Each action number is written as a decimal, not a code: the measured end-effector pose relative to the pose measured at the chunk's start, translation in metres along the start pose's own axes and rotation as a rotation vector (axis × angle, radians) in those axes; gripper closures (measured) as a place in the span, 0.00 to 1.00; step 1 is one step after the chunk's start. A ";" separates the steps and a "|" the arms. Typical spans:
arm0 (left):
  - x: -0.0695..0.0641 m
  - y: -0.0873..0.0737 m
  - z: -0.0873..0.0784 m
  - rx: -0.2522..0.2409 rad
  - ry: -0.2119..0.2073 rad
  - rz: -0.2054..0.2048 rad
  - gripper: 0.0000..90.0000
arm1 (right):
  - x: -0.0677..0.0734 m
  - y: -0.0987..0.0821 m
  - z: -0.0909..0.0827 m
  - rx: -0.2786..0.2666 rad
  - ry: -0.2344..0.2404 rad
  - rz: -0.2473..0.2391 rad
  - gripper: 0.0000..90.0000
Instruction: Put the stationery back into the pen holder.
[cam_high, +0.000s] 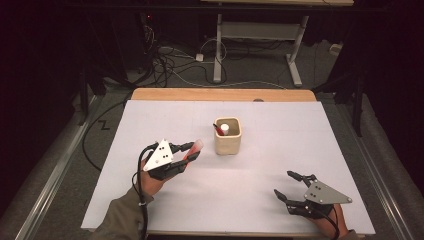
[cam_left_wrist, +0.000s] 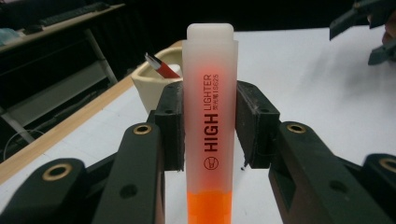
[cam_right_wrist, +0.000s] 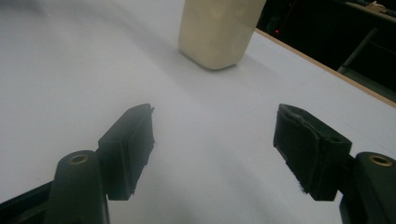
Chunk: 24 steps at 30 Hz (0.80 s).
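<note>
Highlighter (cam_left_wrist: 209, 126) is clamped between the jaws of the left hand-held gripper (cam_high: 192, 151), gripped mid-barrel on the translucent cap section, orange body below the pads and the cap end sticking out past the jaw tips. It is off the table (cam_high: 150, 200), and the cream cup (cam_high: 228, 136) sits just ahead and slightly to the side of the jaw tips. The cup already holds a red pen (cam_left_wrist: 161, 67) leaning to one side, so judging from that, aim for the free half of the opening. My take: tilt the left hand-held gripper to bring the barrel near vertical over the cup, lower until the end is inside the rim, then release; dropping from height risks bouncing or tipping the cup. Right hand-held gripper (cam_high: 290, 185) sits low near the table, jaws apart and holding nothing, well clear to the side; could steady the cup if needed.
</note>
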<state>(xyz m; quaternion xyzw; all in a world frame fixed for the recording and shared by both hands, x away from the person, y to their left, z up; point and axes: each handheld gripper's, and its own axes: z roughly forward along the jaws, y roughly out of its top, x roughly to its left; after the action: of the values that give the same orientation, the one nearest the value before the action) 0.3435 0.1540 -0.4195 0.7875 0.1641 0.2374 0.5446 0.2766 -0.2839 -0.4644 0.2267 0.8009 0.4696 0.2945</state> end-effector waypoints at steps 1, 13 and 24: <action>0.000 0.000 0.000 -0.015 0.010 -0.013 0.71 | 0.000 0.000 0.000 -0.002 0.000 -0.001 0.32; -0.006 0.008 0.014 -0.102 0.031 -0.046 0.71 | -0.001 0.000 0.000 -0.010 -0.005 0.002 0.32; -0.003 0.022 0.021 -0.190 0.047 -0.073 0.71 | -0.001 -0.001 0.000 -0.004 -0.008 0.001 0.32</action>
<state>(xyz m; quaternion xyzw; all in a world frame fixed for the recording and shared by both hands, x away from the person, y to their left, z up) 0.3530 0.1286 -0.4058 0.7198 0.1824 0.2505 0.6212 0.2774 -0.2846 -0.4649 0.2282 0.7987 0.4703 0.2980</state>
